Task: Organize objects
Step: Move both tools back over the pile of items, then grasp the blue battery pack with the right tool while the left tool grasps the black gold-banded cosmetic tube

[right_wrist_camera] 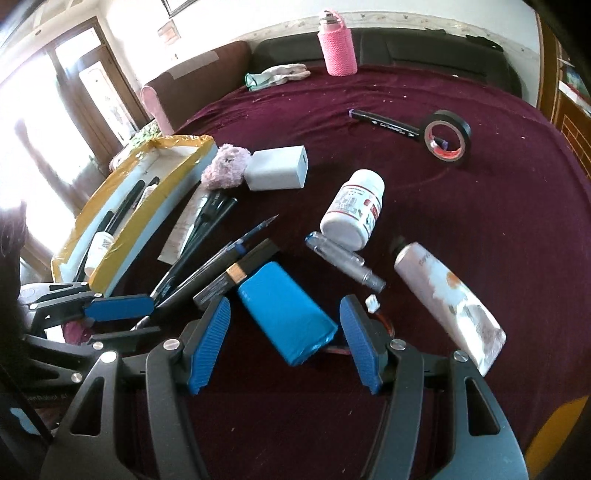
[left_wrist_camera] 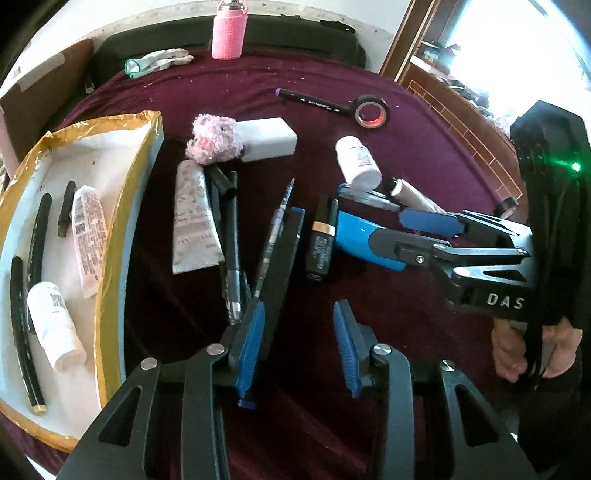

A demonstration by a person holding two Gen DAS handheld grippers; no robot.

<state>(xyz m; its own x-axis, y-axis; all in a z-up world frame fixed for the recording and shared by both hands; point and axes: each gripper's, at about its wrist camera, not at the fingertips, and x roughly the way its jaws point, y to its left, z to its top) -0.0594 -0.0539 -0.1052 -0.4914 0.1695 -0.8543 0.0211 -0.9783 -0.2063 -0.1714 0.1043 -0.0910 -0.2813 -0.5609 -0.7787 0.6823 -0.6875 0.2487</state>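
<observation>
Maroon cloth covers the bench [left_wrist_camera: 406, 110], and it's a proper jumble: pens, tubes, a white pill bottle [right_wrist_camera: 354, 208], a roll of tape [right_wrist_camera: 447, 136] and a pink bottle [left_wrist_camera: 227, 35] at the far edge. Off to the left sits the gold-edged tray [left_wrist_camera: 110, 229] with a few pens and tubes already inside.

The left gripper [left_wrist_camera: 299, 350] hangs over the pen pile with its fingers fairly narrow and nothing between them. A long black pen [left_wrist_camera: 280, 266] lies right against the left finger, not inside the gap. The right gripper [right_wrist_camera: 284, 345] has its fingers wide, straddling the near end of the blue case [right_wrist_camera: 284, 317] without pinching it.

The risk is probably the left side: that pen sits outside the fingers, so closing could just shove it into the neighbouring pens and scatter them. On the right, the blue case lies crooked across the gap, so a squeeze might catch a corner and spin it out.
</observation>
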